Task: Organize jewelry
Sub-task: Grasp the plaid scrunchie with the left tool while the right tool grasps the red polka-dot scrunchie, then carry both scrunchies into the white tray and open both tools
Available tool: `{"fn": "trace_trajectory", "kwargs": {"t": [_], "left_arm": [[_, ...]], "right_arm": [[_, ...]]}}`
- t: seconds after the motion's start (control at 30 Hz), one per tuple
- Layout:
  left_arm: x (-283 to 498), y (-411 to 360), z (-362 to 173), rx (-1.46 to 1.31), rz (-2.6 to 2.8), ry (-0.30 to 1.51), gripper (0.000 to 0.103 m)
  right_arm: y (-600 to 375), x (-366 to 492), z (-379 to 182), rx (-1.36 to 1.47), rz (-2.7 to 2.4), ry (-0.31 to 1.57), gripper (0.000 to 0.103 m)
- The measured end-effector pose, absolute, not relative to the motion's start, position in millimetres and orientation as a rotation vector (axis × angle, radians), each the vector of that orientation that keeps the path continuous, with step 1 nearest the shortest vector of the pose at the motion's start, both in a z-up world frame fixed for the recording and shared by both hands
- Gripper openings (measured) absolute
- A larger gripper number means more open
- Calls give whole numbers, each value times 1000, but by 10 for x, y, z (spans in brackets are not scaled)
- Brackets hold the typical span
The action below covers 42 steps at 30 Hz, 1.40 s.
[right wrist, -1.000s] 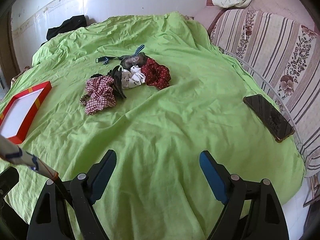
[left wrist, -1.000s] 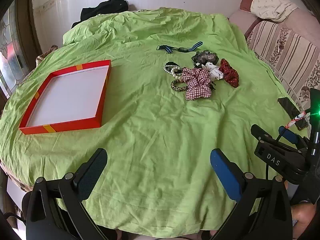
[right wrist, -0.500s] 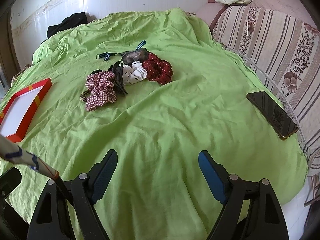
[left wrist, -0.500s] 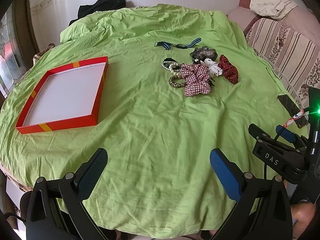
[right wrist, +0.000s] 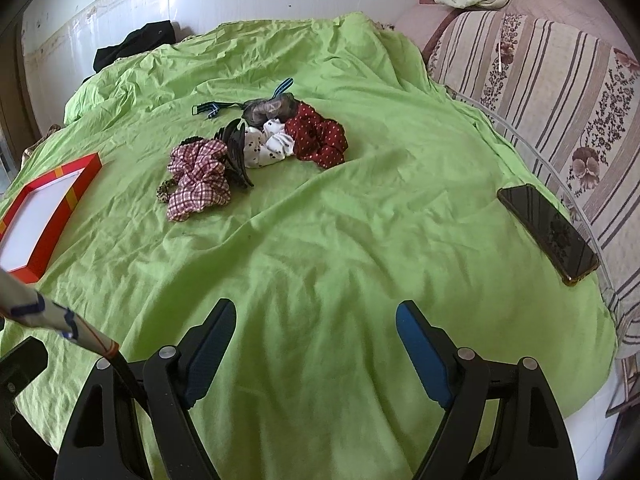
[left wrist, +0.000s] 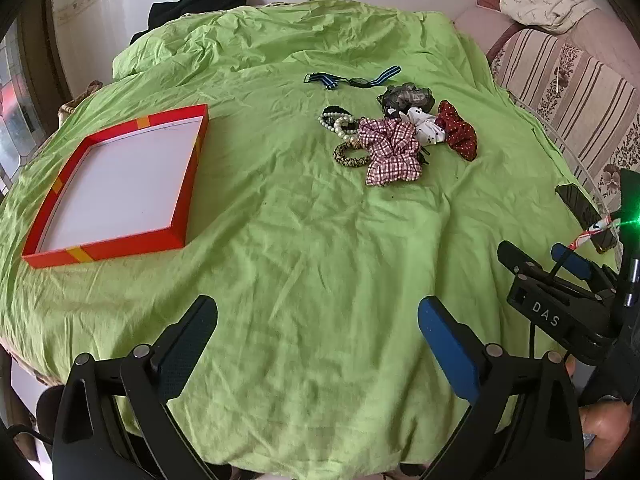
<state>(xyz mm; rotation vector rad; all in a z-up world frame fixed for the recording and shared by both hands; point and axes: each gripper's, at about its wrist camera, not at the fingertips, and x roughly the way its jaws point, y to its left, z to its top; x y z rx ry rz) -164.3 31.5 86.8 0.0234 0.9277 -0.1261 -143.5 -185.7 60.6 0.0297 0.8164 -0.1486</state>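
Note:
On the green sheet [left wrist: 304, 240] lies a heap of accessories: a plaid scrunchie [left wrist: 390, 150] [right wrist: 198, 178], a red dotted scrunchie [left wrist: 458, 134] [right wrist: 318, 136], a white spotted one [right wrist: 268, 146], a grey one [left wrist: 406, 96], pearl bracelets [left wrist: 340, 124], a leopard band [left wrist: 350, 156] and a striped strap [left wrist: 352, 78]. A shallow red box [left wrist: 186, 196] [right wrist: 86, 182] with a white floor sits to the left. My left gripper [left wrist: 316, 328] and right gripper [right wrist: 316, 332] both stand open over bare sheet near the front edge, far from the heap.
A dark phone [right wrist: 548, 234] lies at the sheet's right edge beside a striped sofa [right wrist: 560, 92]. A black garment [left wrist: 196, 4] lies at the far wall. The right gripper's body [left wrist: 560, 312] shows at the right of the left wrist view.
The left wrist view has shifted slightly, so the box and heap sit a little lower and nearer the middle. Both grippers stay open and empty.

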Motion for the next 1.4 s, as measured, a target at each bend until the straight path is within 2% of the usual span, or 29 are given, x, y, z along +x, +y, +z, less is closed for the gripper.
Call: {"fn": "trace_trajectory", "kwargs": {"t": [0.33,0.47,0.57,0.8,0.97,1.03,1.07,1.1,1.13,1.17,1.4], "left_arm": [[-1106,246,1184,-15,-237,924,97],[-769,51,1197,-32,-295,945,97],[-498,-178,1123,14,-316,946,95],[80,-472,805,11,-354,1025,84],[336,-547,627,-29,-369,1056,81],[396,-598,543,-27,-382,1075,70],[422,-637,491,-14,-387,1093,50],[448,-664,446,-1,-385,1109,18],[453,-670,409,7,-381,1128,10],[442,-656,400,0,-381,1127,11],[123,-368,832,-82,-419,1037,11]], "right_arm": [[-2152,-1052,750,66,-120,820,86],[-2372,-726,795,105,-90,835,80],[-2552,-401,824,157,-61,859,75],[-2611,191,869,174,36,856,75],[-2462,498,775,119,80,862,74],[-2401,592,706,99,87,873,69],[-2381,631,665,88,85,883,56],[-2367,670,618,76,81,898,33],[-2362,702,580,71,71,917,21],[-2375,716,564,79,68,931,6],[-2458,375,904,140,76,862,3]]}}
